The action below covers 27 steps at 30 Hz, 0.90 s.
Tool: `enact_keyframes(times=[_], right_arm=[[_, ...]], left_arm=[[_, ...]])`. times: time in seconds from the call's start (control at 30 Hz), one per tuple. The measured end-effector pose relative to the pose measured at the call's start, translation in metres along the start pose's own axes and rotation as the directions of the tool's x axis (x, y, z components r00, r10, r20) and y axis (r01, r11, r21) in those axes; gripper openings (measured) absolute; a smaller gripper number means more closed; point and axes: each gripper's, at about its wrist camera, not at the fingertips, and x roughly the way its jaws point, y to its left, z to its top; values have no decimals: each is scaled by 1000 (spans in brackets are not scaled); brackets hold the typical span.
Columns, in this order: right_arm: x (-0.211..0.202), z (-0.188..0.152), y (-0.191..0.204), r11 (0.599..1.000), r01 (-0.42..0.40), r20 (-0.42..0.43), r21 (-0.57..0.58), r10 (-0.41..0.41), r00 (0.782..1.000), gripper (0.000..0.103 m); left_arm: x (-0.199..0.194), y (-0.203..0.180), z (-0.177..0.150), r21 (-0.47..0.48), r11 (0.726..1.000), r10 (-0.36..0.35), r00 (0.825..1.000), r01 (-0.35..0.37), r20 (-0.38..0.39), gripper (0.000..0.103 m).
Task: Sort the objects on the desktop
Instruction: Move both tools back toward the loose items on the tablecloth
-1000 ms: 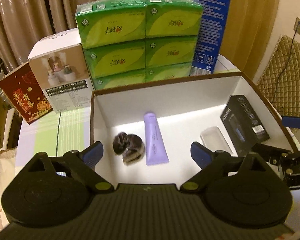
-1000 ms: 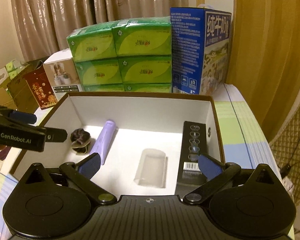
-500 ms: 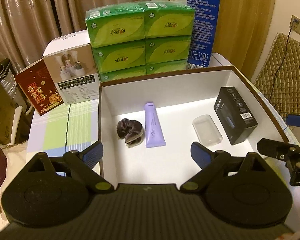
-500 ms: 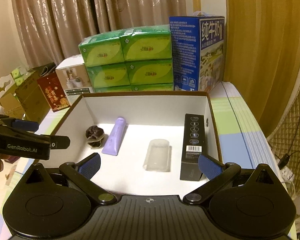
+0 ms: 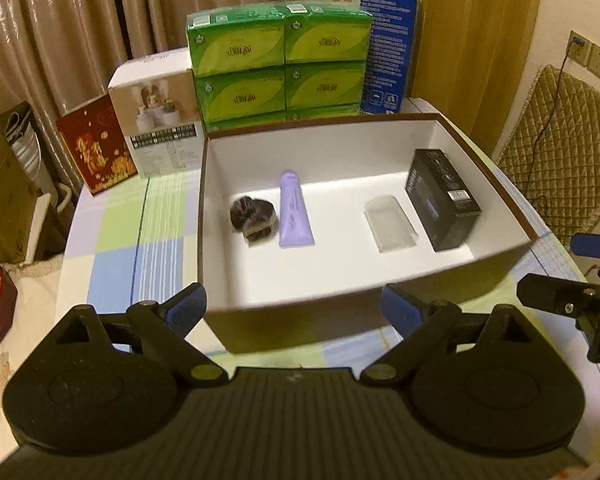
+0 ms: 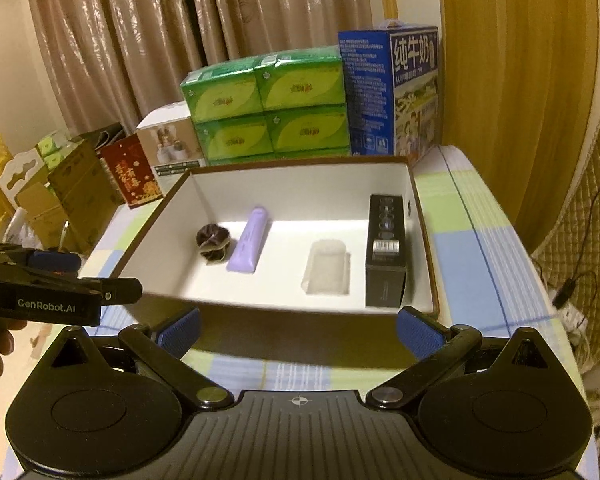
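Before box rim [image 5: 380, 286], both claws gape empty.

Ahead of your jaws sits a cardboard box [image 5: 496, 184], matt white inside. In it, left to right, lie a dark cloth scrunchie [image 5: 253, 219], a smooth lilac plastic tube [image 5: 295, 212], a frosted translucent plastic case [image 5: 390, 222] and a matt black carton [image 5: 442, 200]. Beyond, glossy film wraps the green tissue packs [image 6: 266, 112].

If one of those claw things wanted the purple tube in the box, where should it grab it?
Probably across the middle of the purple tube, coming straight down from above. It lies flat on the floor of the box, so only its long sides are free. The left side is tight: the dark scrunchie sits right beside it, so place the fingers carefully there.
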Motion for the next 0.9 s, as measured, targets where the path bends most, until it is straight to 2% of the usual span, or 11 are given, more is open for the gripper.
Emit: enact_keyframes(times=[0.27,0.53,0.9], right_arm=[[-24,-27,4,1000,-3,-22,-12,3,1000,101],[-41,-49,-1,1000,-5,-41,6,5,999,101],[-46,-94,-10,999,0,-133,42,6,991,101]], left_arm=[[-22,-7,-35,-16,1000,7,1000,-7,-10,92],[-40,-12,-66,-16,1000,-19,1000,19,-13,92],[-55,-19,-112,20,999,-44,999,45,-25,92]])
